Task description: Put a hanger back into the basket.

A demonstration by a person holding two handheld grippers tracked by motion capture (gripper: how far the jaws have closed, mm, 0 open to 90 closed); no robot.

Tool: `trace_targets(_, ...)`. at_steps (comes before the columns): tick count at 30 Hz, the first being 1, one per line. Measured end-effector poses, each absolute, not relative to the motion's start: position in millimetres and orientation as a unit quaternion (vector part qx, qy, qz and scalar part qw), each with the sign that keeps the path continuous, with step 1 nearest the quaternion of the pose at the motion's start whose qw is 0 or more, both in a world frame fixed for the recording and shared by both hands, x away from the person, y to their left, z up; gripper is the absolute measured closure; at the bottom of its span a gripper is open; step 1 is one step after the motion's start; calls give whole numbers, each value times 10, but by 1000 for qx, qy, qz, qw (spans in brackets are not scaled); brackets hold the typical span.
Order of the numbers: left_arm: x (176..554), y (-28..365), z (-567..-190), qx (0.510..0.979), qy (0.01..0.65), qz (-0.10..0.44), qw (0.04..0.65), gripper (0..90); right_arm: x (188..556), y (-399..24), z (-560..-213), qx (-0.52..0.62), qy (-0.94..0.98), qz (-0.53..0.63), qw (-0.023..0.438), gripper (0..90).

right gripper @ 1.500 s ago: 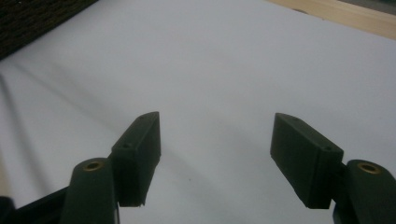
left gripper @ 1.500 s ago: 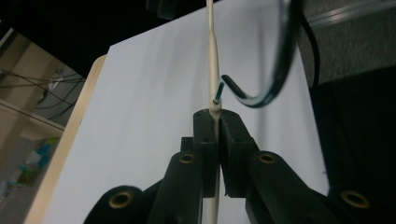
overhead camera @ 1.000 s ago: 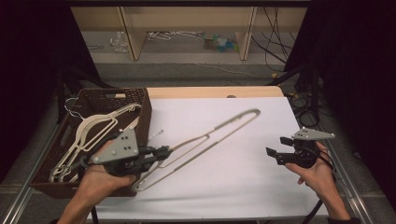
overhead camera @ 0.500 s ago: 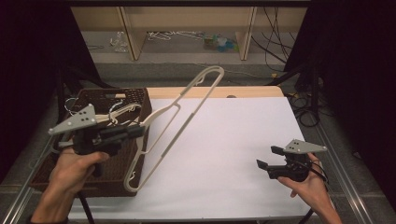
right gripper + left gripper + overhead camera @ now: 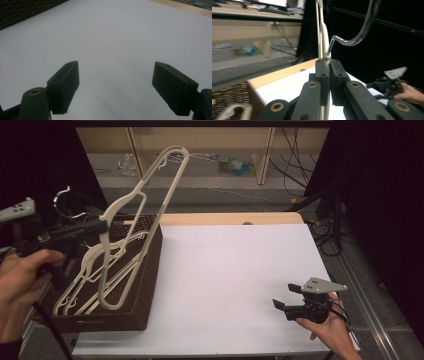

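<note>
**Ana:** High view first: where is the hanger (image 5: 150,205)?

**Ben:** It is up in the air at the left, over the brown basket (image 5: 145,270). It is tilted, with its far end rising toward the back of the scene and its low end hanging inside the basket. Its metal hook (image 5: 65,200) curls out to the left.

**Ana:** What holds it?

**Ben:** The left tool (image 5: 97,226). In the left gripper view its jaws are clenched on the pale neck of the hanger (image 5: 325,45), right under the hook (image 5: 354,37), and the pads press on it from both sides.

**Ana:** Is anything else in the basket?

**Ben:** More pale hangers (image 5: 90,280) lie flat in it, stacked on each other. I cannot tell how many.

**Ana:** And the right tool (image 5: 285,297)?

**Ben:** It hangs low over the white worktop (image 5: 225,260) near the front right corner, well apart from the basket. Its jaws have just been opening. In the right gripper view they stand wide, with nothing between them but bare white worktop (image 5: 112,37). The left gripper view also catches that hand and tool (image 5: 394,82) far off at its right.
</note>
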State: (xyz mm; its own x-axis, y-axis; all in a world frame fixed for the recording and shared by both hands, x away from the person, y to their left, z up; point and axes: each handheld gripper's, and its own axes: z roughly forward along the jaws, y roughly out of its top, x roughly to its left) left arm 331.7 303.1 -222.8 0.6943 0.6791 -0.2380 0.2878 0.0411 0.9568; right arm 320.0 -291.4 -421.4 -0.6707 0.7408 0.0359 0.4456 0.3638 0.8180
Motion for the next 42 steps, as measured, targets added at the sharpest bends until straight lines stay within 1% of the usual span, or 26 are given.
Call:
trace_targets(3, 3341, 3186, -2176, 676, 372, 178, 611, 860, 3201, -2909, -4228, 364, 810, 425, 175, 229)
trace_targets(6, 3394, 3336, -2226, 680, 389, 200, 588, 859, 3187, -2900, -4226, 364, 812, 423, 170, 231)
trace_targets(9, 3458, 3455, -2358, 687, 406, 210, 565, 859, 3188, -2897, -4235, 362, 813, 422, 171, 232)
trace_targets(17, 3619, 3657, -2715, 727, 410, 230, 500, 859, 3187, -2880, -4255, 360, 819, 415, 165, 233)
trace_targets(19, 3654, 3699, -2787, 736, 407, 230, 489, 859, 3186, -2879, -4257, 359, 819, 415, 164, 234)
trace_targets(25, 3716, 3778, -3000, 743, 418, 215, 477, 859, 3190, -2885, -4259, 357, 816, 421, 171, 225)
trace_targets(28, 3754, 3811, -3094, 747, 423, 209, 468, 858, 3179, -2881, -4254, 360, 815, 422, 167, 224)
trace_targets(29, 3765, 3824, -3121, 748, 426, 207, 465, 858, 3185, -2880, -4259, 354, 816, 423, 173, 224)
trace_targets(33, 3802, 3862, -3225, 750, 434, 201, 456, 858, 3174, -2878, -4256, 356, 818, 421, 166, 224)
trace_targets(42, 3863, 3886, -3465, 758, 448, 182, 437, 858, 3171, -2875, -4252, 354, 819, 420, 166, 223)
